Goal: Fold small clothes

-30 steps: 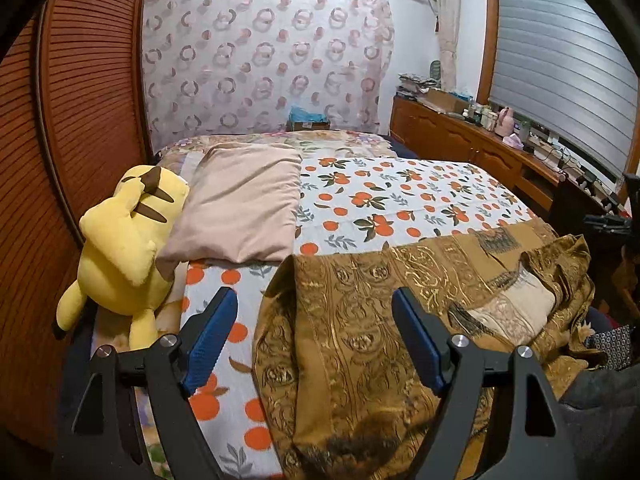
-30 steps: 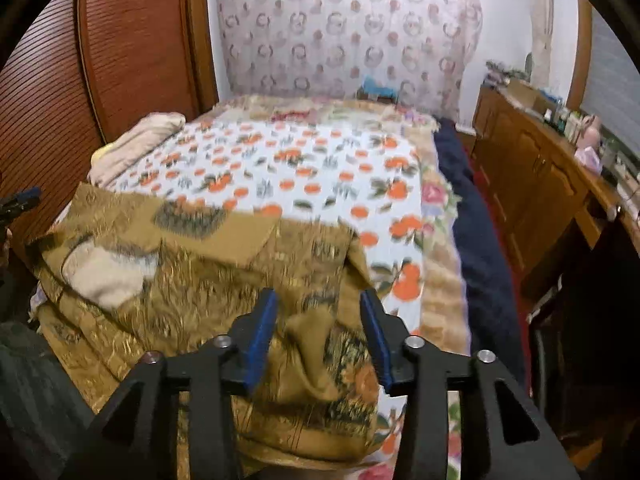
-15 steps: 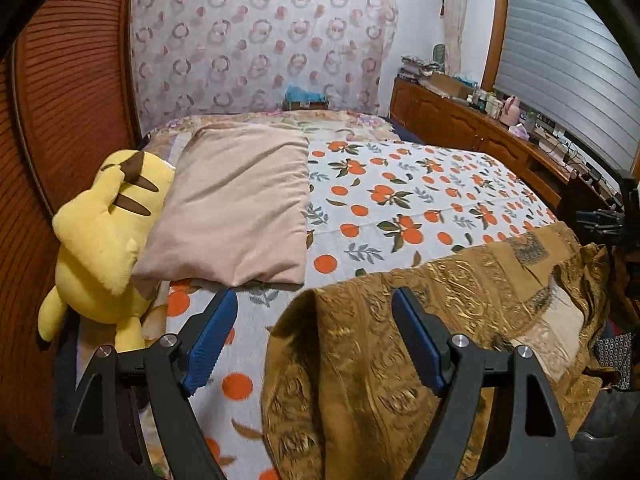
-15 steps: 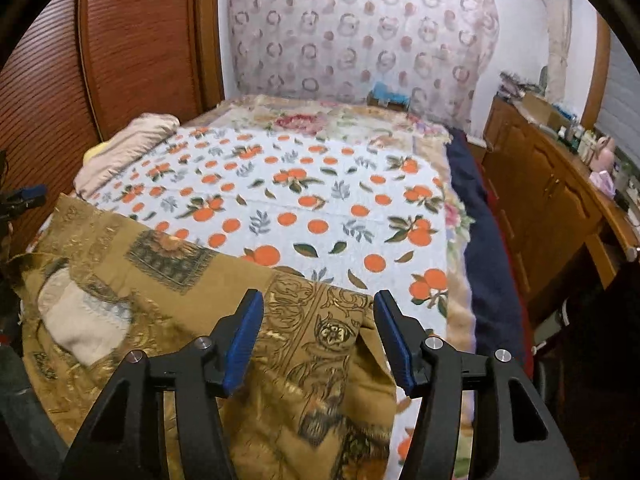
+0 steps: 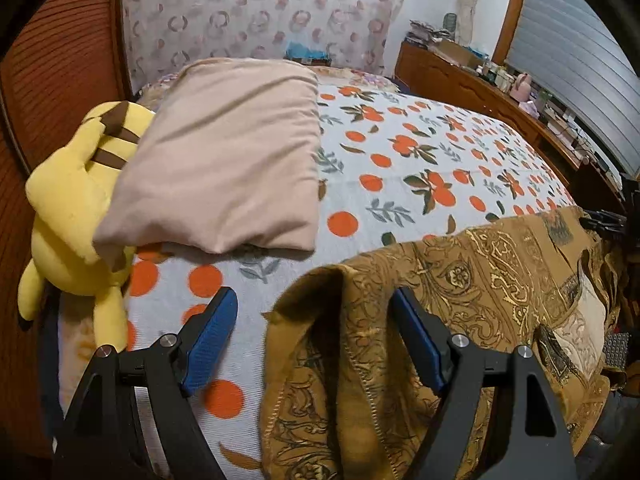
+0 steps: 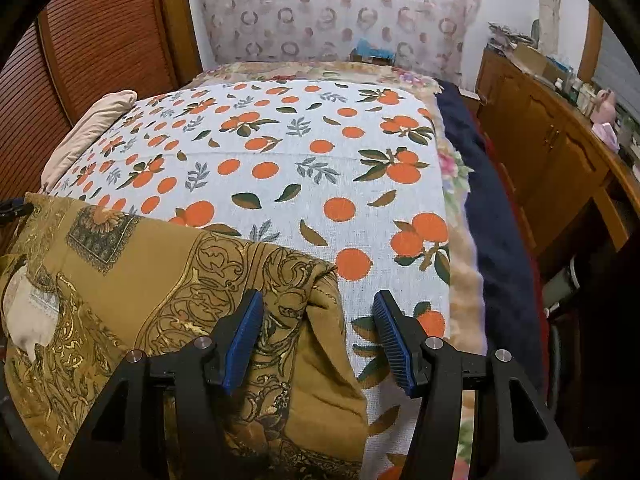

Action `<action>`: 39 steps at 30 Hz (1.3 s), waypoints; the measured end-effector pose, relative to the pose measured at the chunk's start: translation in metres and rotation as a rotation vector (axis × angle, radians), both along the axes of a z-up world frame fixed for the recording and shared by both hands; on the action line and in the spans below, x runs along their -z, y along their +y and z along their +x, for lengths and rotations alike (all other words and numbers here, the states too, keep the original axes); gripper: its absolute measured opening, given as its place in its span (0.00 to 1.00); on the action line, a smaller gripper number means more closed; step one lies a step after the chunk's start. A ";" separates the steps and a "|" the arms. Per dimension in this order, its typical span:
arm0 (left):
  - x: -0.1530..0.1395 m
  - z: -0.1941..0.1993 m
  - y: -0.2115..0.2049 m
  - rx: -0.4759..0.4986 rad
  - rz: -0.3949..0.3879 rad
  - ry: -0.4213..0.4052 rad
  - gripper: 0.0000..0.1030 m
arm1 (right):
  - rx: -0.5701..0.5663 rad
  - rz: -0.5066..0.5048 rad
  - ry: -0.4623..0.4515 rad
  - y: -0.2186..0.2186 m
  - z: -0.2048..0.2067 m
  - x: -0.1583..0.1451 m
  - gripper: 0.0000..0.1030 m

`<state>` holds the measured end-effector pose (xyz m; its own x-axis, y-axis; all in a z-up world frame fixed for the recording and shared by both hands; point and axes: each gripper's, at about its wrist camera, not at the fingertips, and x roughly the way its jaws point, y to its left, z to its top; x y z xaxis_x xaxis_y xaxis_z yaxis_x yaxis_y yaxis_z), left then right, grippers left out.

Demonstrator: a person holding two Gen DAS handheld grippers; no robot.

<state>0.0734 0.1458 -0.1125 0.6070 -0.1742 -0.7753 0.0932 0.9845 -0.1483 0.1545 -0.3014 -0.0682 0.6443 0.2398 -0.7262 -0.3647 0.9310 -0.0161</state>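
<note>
A brown and gold patterned garment [image 5: 472, 288] lies spread along the near edge of the bed; it also shows in the right wrist view [image 6: 168, 280]. My left gripper [image 5: 314, 328] is open, its jaws wide apart around the garment's raised left corner without closing on it. My right gripper [image 6: 318, 330] is open over the garment's right corner; the cloth edge lies between its blue pads, nearer the left pad [image 6: 244, 336].
The bed has a white sheet with orange fruit print [image 5: 420, 168]. A beige pillow [image 5: 228, 160] and a yellow plush toy [image 5: 68, 208] lie at its left. A wooden cabinet [image 6: 552, 148] stands to the right. A wooden slatted wall [image 6: 92, 48] is on the left.
Both grippers have moved forward and lower toward the bed. The right gripper's jaws have opened wider and released the cloth corner. The garment now lies flatter.
</note>
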 end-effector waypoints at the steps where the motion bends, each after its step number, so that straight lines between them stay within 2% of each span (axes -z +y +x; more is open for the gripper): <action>1: 0.001 0.000 -0.002 0.004 0.004 -0.003 0.78 | -0.003 0.007 -0.001 0.000 0.000 0.000 0.58; 3: 0.001 -0.001 -0.005 0.012 0.013 -0.008 0.78 | -0.024 0.012 -0.004 0.003 -0.005 0.000 0.57; 5: 0.002 -0.001 -0.007 0.014 0.022 -0.012 0.78 | -0.054 -0.011 -0.007 0.011 -0.009 0.002 0.49; 7: 0.001 -0.001 -0.008 0.022 0.023 -0.015 0.71 | -0.078 -0.029 -0.010 0.016 -0.013 0.000 0.33; 8: 0.000 -0.001 -0.010 0.031 0.021 -0.015 0.67 | -0.089 -0.038 -0.011 0.019 -0.016 0.000 0.28; 9: 0.000 -0.001 -0.011 0.036 0.023 -0.011 0.63 | -0.094 -0.047 -0.015 0.021 -0.018 -0.001 0.17; 10: -0.001 -0.001 -0.013 0.043 0.030 -0.005 0.61 | -0.092 -0.058 -0.025 0.023 -0.021 -0.002 0.10; 13: -0.003 -0.002 -0.017 0.080 0.016 0.009 0.36 | -0.087 -0.048 -0.053 0.026 -0.033 -0.006 0.05; 14: -0.004 -0.002 -0.017 0.096 -0.022 0.019 0.22 | -0.087 -0.040 -0.070 0.027 -0.038 -0.009 0.05; 15: -0.005 -0.003 -0.016 0.098 -0.041 0.019 0.16 | -0.085 -0.029 -0.085 0.027 -0.044 -0.012 0.05; 17: -0.017 -0.011 -0.017 0.053 -0.062 -0.009 0.10 | -0.079 0.007 -0.118 0.025 -0.055 -0.022 0.04; 18: -0.025 -0.015 -0.020 0.050 -0.074 -0.022 0.09 | -0.071 0.014 -0.135 0.023 -0.061 -0.027 0.04; 20: -0.063 -0.035 -0.034 0.092 -0.057 -0.133 0.09 | -0.061 0.001 -0.155 0.022 -0.074 -0.047 0.04; 23: -0.114 -0.056 -0.047 0.121 -0.070 -0.253 0.09 | -0.102 0.002 -0.242 0.024 -0.105 -0.088 0.04; 26: -0.156 -0.066 -0.049 0.141 -0.081 -0.338 0.09 | -0.126 0.013 -0.332 0.024 -0.131 -0.124 0.04; 29: -0.195 -0.070 -0.045 0.146 -0.064 -0.406 0.09 | -0.152 0.022 -0.427 0.022 -0.155 -0.166 0.04; 32: -0.236 -0.080 -0.036 0.164 -0.090 -0.485 0.09 | -0.161 0.016 -0.528 0.020 -0.177 -0.208 0.04; 36: -0.283 -0.090 -0.020 0.143 -0.078 -0.581 0.09 | -0.165 -0.019 -0.646 0.019 -0.199 -0.257 0.04; 39: -0.304 -0.080 -0.013 0.120 -0.061 -0.616 0.09 | -0.159 -0.067 -0.712 0.022 -0.205 -0.288 0.04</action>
